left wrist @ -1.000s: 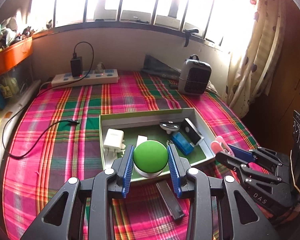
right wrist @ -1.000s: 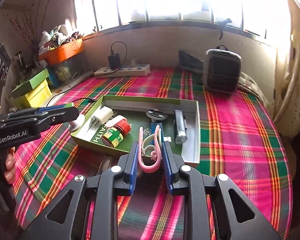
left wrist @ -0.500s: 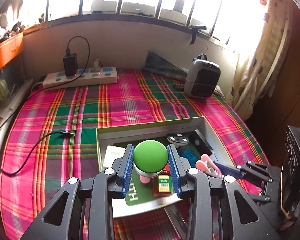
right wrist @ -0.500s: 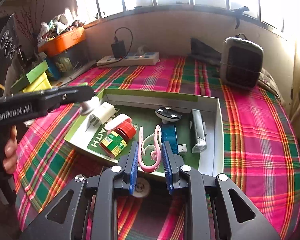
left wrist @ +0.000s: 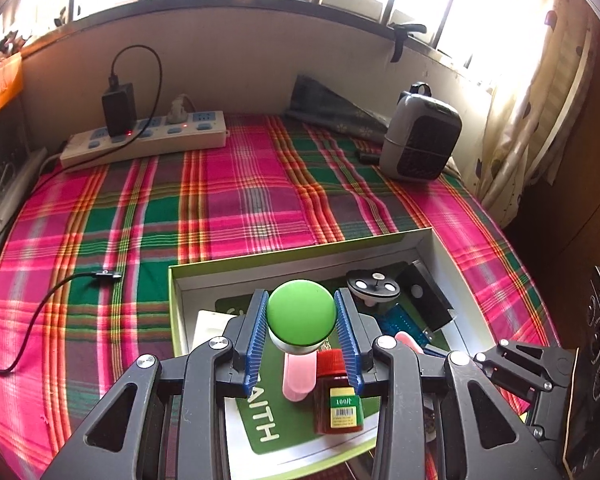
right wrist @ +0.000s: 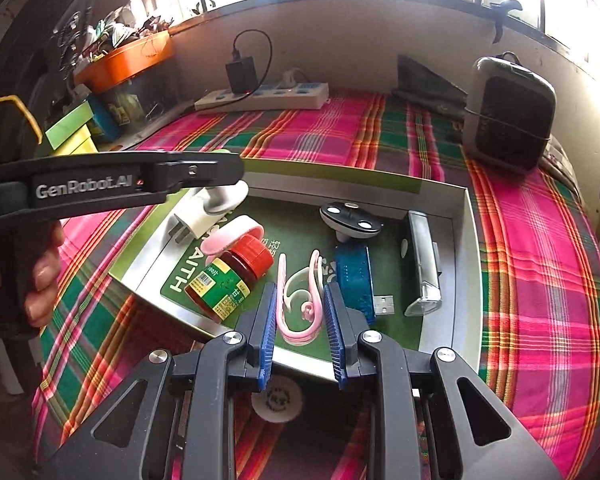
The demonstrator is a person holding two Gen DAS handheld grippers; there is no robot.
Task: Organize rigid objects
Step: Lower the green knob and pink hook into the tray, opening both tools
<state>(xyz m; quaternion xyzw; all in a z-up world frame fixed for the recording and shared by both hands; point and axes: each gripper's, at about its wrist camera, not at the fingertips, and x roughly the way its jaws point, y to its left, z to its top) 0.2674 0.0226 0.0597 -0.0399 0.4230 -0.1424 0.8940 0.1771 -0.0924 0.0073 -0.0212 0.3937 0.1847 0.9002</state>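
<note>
1. Left wrist view. The left gripper (left wrist: 301, 334) is pinching a green-domed object (left wrist: 301, 312) between its blue pads, clamped on the two sides of the dome. Its white base faces down toward the tray floor.
2. Same view. The dome hangs over the near-left part of the open tray (left wrist: 300, 254). Directly beneath and just nearer lie a pink clip (left wrist: 297, 376) and a red-capped bottle (left wrist: 339, 396) on its side. Free floor lies ahead of the dome toward the far wall, so in my judgement that is the clearer drop spot.
3. Right wrist view. The right gripper (right wrist: 300, 320) is pressed in on a pink ear-hook piece (right wrist: 299, 300), pads bearing on both flanks. Its long axis runs along the fingers, tips pointing away.
4. Same view. The piece sits over the tray's near edge, between the bottle and a blue USB stick (right wrist: 356, 276). The floor right below it looks open. Both hands are above the tray, the right one over the barer spot.
5. Change noted. Against the earlier frames, both claws have advanced from outside the near rim to over the tray and dropped lower. Neither grip has altered.
</note>
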